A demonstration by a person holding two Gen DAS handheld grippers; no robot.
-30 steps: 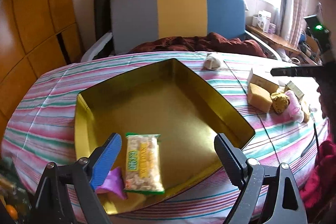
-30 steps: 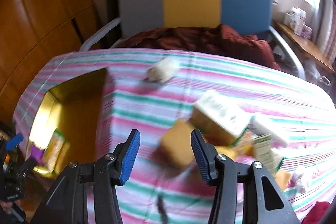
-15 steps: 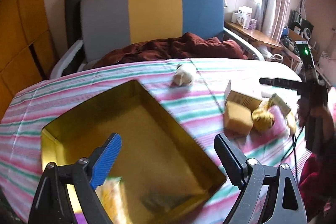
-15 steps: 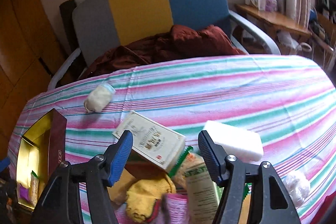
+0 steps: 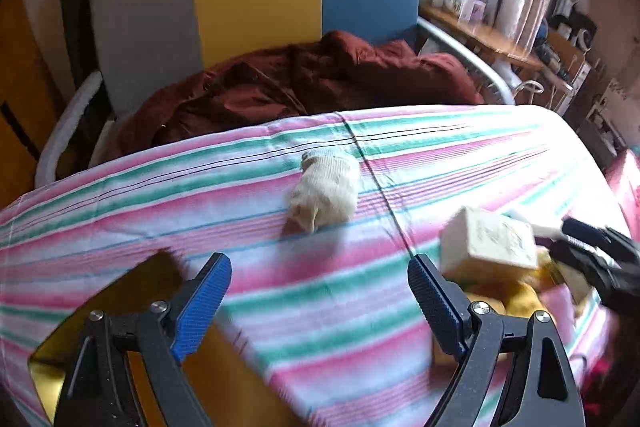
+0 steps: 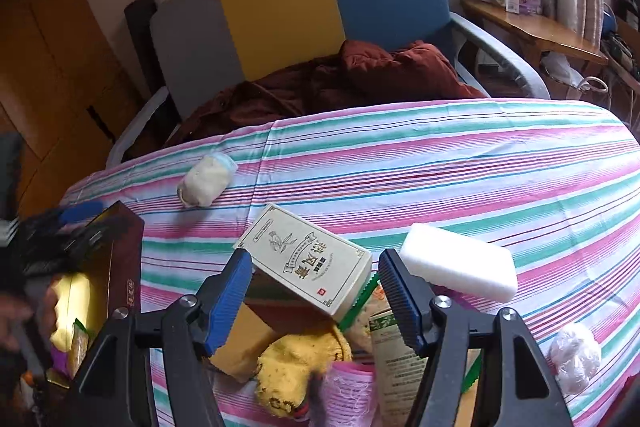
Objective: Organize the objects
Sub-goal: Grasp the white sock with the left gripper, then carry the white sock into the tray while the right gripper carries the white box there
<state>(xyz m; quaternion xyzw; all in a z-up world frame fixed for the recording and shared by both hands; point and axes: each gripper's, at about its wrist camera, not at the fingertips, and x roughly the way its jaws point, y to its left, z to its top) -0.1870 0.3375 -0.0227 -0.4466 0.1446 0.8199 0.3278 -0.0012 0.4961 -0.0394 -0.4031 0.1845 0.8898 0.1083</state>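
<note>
Since the earlier frames the left claw [image 5: 320, 291] has been carried away from the gold tray [image 5: 100, 311] toward the heap of things, and the right claw [image 6: 316, 287] has been brought in over that heap, its jaws having just been opening. The right claw is now held partly open with nothing gripped — a cream printed box [image 6: 304, 259] is seen tilted between its blue pads, contact not discernible. The left claw is spread wide and empty over the striped worktop [image 5: 460, 155]. The box is propped on a tan sponge block [image 6: 240, 343], with a yellow plush [image 6: 296, 367], a pink roll [image 6: 352, 391] and a green-printed packet [image 6: 396, 355] crowded beneath. A white foam block [image 6: 460, 263] lies just beside the right pad. A rolled cream sock [image 5: 326, 189] lies apart, farther back.
</note>
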